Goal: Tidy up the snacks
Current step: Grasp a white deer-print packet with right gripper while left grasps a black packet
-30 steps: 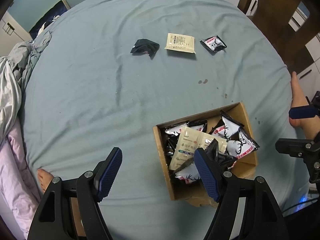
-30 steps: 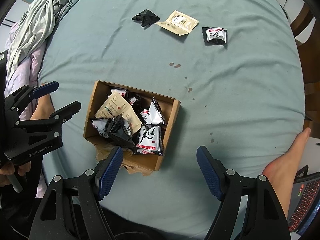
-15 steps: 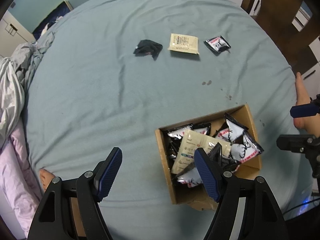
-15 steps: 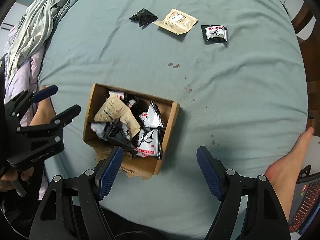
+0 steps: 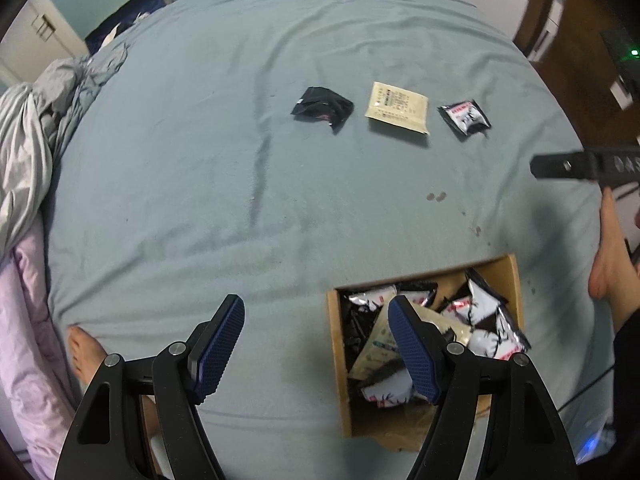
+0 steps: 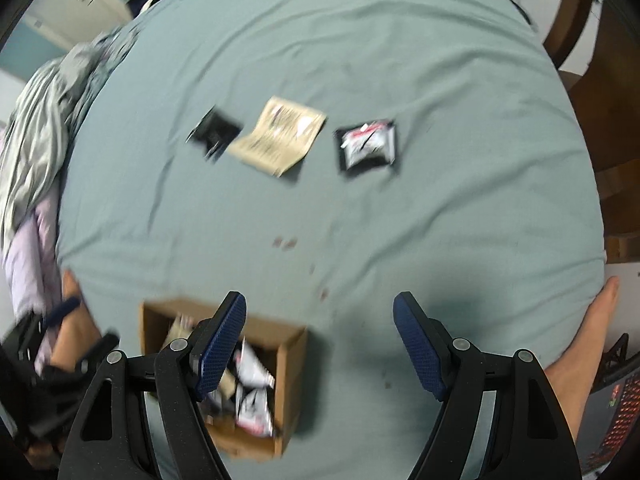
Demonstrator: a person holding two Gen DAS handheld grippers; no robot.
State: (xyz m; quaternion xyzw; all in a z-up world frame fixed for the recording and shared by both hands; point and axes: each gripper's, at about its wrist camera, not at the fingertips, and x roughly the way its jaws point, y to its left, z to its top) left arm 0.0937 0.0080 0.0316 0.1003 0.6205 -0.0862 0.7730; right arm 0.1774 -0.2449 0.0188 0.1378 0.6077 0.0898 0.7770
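A cardboard box (image 5: 335,360) (image 6: 294,360) holding several snack packets sits on a teal bed sheet. Three loose packets lie farther away in a row: a crumpled black one (image 5: 322,108) (image 6: 214,132), a flat beige one (image 5: 397,107) (image 6: 278,140), and a black-and-white one (image 5: 464,117) (image 6: 368,148). My left gripper (image 5: 316,344) is open and empty, above the sheet just left of the box. My right gripper (image 6: 320,342) is open and empty, above the sheet right of the box, short of the packets. The right wrist view is motion-blurred.
Crumpled grey and pink bedding (image 5: 28,152) lies at the left edge of the bed. Bare feet rest at the bed's near edge (image 5: 86,354) (image 6: 592,328). Wooden furniture (image 5: 572,40) stands beyond the right side. Small dark stains (image 5: 436,197) mark the sheet.
Both grippers have moved forward toward the loose packets, so the box has slid down in both views. The right gripper has moved farther and faster. Both stayed open.
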